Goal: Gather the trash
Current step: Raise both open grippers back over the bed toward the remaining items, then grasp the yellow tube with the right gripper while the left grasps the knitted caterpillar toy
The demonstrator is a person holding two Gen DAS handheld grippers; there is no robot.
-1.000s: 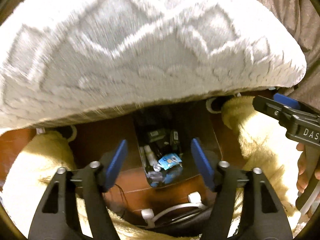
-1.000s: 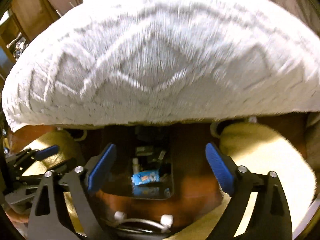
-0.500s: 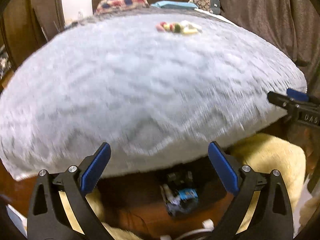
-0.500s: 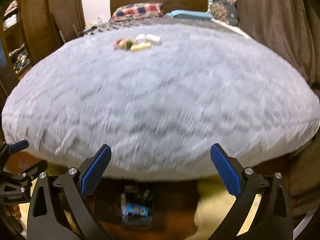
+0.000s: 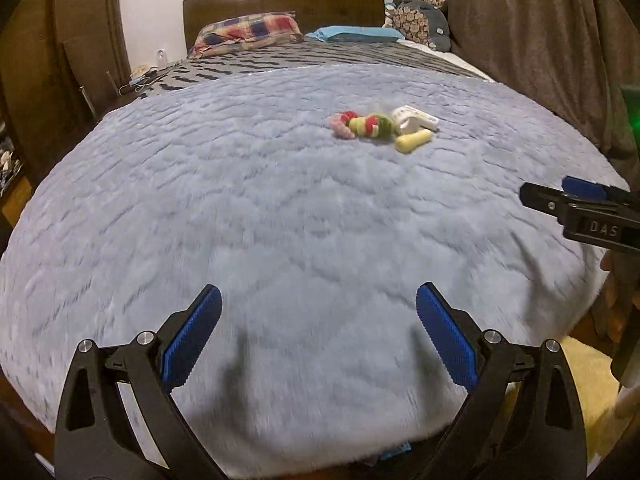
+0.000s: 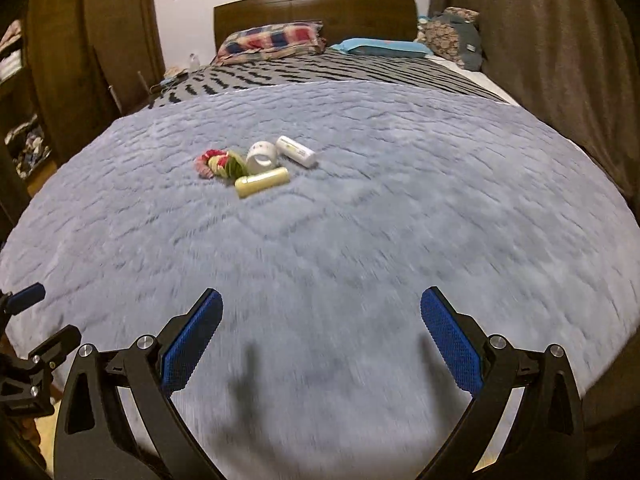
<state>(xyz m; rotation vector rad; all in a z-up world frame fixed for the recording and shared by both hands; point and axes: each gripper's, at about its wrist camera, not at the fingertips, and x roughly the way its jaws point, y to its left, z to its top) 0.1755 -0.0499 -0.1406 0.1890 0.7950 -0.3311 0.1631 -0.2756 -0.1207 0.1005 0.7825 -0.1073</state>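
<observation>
A small heap of trash lies on the grey fluffy blanket (image 5: 240, 220) of a bed: a crumpled red and green wrapper (image 5: 362, 124), a yellow tube (image 5: 413, 141), a white tape roll (image 6: 262, 157) and a white bottle (image 6: 297, 151). The heap is far ahead of both grippers. My left gripper (image 5: 318, 338) is open and empty over the near blanket edge. My right gripper (image 6: 322, 340) is open and empty too. The right gripper also shows at the right edge of the left wrist view (image 5: 576, 208).
Pillows (image 6: 272, 42) and a wooden headboard (image 6: 316, 8) are at the far end of the bed. Brown curtains (image 6: 560, 60) hang on the right. A wooden cabinet (image 6: 60, 60) stands on the left. A yellow rug (image 5: 588, 376) lies on the floor.
Both grippers have risen from floor level, where a bin with trash stood under the bed edge, to above the blanket. The bin has dropped out of view. The left gripper has opened wider.
</observation>
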